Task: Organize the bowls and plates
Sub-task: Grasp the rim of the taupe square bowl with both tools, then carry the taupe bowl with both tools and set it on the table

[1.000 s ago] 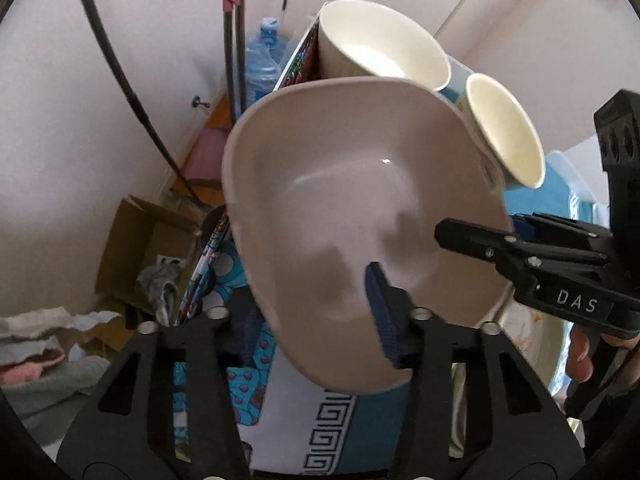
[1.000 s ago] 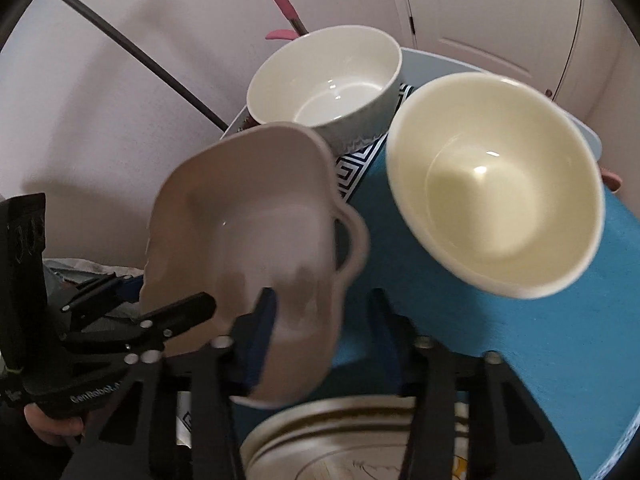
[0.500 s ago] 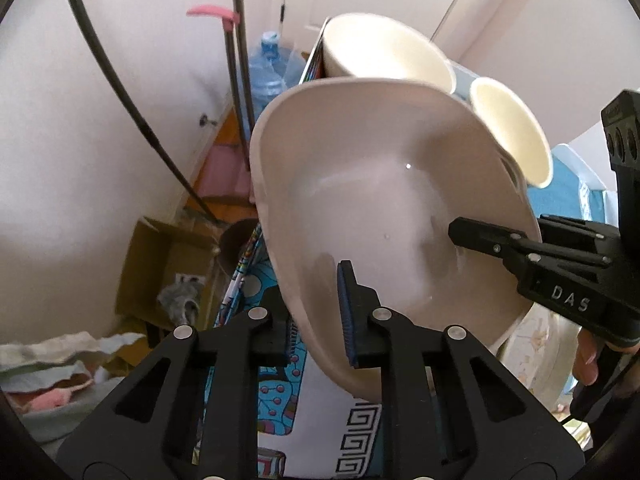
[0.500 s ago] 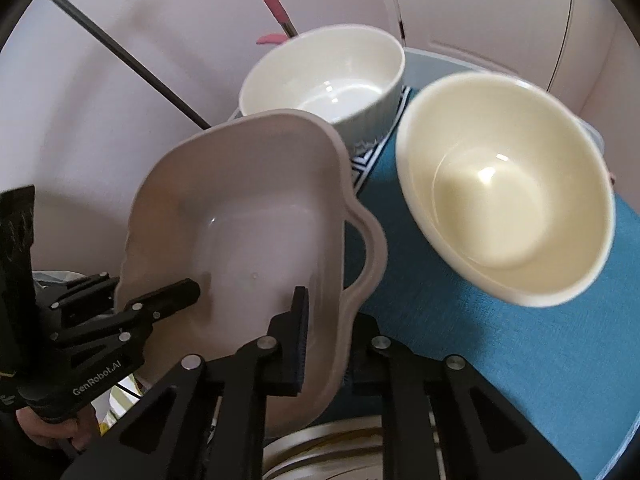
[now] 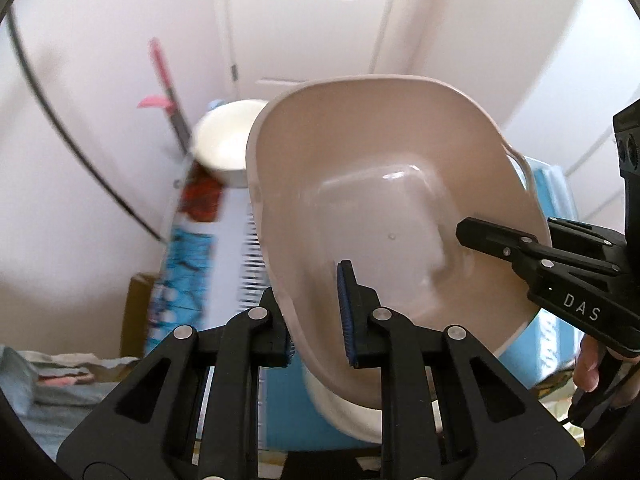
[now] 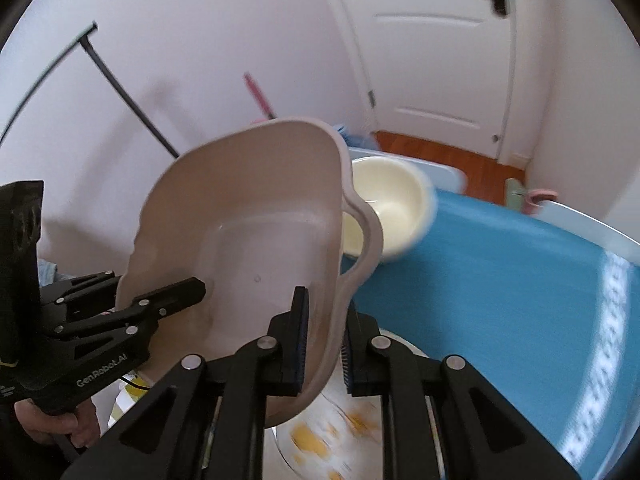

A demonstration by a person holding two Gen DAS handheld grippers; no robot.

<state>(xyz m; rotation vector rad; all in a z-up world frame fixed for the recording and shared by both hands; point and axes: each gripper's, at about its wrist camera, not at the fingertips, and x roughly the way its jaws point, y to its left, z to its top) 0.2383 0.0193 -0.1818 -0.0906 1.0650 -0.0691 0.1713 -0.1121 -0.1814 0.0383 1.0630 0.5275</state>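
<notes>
A beige plastic basin with a side handle [image 5: 380, 200] is held in the air, tilted, between both grippers. My left gripper [image 5: 318, 312] is shut on its near rim. My right gripper [image 6: 322, 336] is shut on the opposite rim beside the handle; it shows in the left wrist view [image 5: 520, 248]. The basin also fills the right wrist view [image 6: 256, 240]. A white bowl [image 5: 222, 148] stands on the table behind it. A cream bowl [image 6: 384, 208] stands on the blue cloth [image 6: 500, 280]. A patterned plate [image 6: 340, 440] lies below the basin.
A white door [image 6: 440, 60] and wooden floor [image 6: 440, 152] lie beyond the table. A pink-handled mop [image 5: 164, 80] and a black rod [image 5: 80, 160] lean on the left wall. A cardboard box [image 5: 134, 312] and cloths [image 5: 48, 392] lie on the floor at left.
Both grippers have lifted the basin up and swung it; the bowls now look smaller and lower, the door has come into view. Both grips stay shut on the rims.
</notes>
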